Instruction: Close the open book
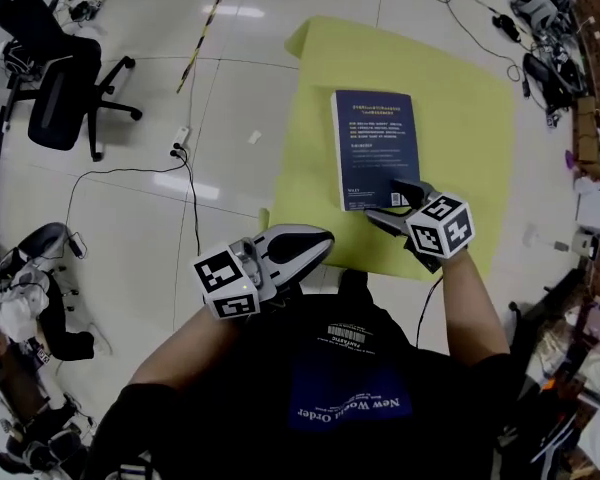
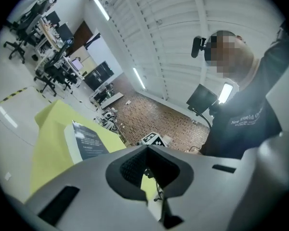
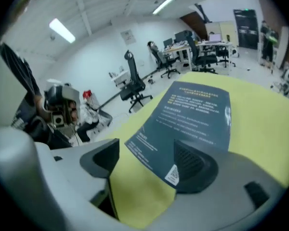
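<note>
Floor tiles (image 1: 240,98) were recorded under a yellow mat (image 1: 460,98). The left gripper (image 1: 325,240) was held clenched, empty, at seven o'clock of the book (image 1: 373,138), found shut mid-mat. At its five o'clock corner the right gripper (image 1: 392,203) was spread, unladen. Closing was judged complete; withdrawal was called for.

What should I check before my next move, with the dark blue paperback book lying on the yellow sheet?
1. Closure: dark blue paperback book shut, cover flat: ok.
2. Support: book wholly on yellow sheet: ok.
3. Release: right gripper has its jaws apart, not pressing the book: ok.
4. Clearance: left gripper shut, empty, away from the book: ok.
5. Pages creased inside: cannot tell.
</note>
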A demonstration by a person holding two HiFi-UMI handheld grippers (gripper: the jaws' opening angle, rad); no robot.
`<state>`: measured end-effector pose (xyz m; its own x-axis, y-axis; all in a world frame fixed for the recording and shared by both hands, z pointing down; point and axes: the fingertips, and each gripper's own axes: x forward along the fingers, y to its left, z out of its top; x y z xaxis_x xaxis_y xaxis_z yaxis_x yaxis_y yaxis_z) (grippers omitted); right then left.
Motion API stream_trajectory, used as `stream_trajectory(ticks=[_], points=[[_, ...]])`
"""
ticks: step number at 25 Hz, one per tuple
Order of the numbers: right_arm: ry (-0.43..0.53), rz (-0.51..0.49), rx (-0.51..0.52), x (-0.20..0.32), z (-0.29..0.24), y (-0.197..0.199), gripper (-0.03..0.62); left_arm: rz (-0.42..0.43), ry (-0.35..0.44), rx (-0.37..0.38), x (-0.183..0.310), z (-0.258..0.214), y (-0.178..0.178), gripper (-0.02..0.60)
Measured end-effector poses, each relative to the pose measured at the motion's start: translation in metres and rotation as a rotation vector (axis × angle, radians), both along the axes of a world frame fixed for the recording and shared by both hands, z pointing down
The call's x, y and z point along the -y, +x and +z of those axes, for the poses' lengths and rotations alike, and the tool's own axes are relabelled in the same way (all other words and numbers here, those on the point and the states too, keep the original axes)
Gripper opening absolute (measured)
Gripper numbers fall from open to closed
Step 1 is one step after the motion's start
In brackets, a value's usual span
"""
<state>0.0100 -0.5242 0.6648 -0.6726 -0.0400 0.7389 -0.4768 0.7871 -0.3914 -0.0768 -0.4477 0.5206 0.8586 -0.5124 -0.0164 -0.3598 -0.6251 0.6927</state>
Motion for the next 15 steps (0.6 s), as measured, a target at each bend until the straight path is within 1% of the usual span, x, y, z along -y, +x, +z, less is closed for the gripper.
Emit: stream_trajectory(ticks=[2, 4, 5, 7, 8, 9, 12, 13, 15], points=[[-0.006, 0.102, 0.192, 0.017, -0.043, -0.004, 0.342, -0.004, 0.058, 0.016, 0.014, -0.020, -0.005, 0.006], [0.023, 0.182, 0.376, 0.036, -0.095, 0.002, 0.342, -0.015, 0.110, 0.029, 0.028, -0.041, -0.008, 0.006], [0.049, 0.207, 0.454, 0.043, -0.123, 0.009, 0.342, -0.024, 0.131, 0.033, 0.034, -0.053, -0.009, 0.006], [0.117, 0.239, 0.571, 0.053, -0.180, 0.027, 0.341, -0.047, 0.165, 0.040, 0.047, -0.077, -0.011, 0.006], [0.158, 0.252, 0.611, 0.055, -0.206, 0.037, 0.337, -0.059, 0.180, 0.045, 0.052, -0.090, -0.011, 0.006], [0.203, 0.267, 0.640, 0.057, -0.229, 0.048, 0.306, -0.068, 0.197, 0.052, 0.057, -0.102, -0.011, 0.006], [0.349, 0.322, 0.679, 0.057, -0.286, 0.080, 0.174, -0.082, 0.256, 0.072, 0.068, -0.140, -0.007, 0.006], [0.389, 0.340, 0.690, 0.055, -0.300, 0.090, 0.142, -0.085, 0.271, 0.068, 0.070, -0.152, -0.005, 0.006], [0.458, 0.381, 0.713, 0.049, -0.324, 0.111, 0.056, -0.089, 0.299, 0.047, 0.070, -0.176, 0.001, 0.006]])
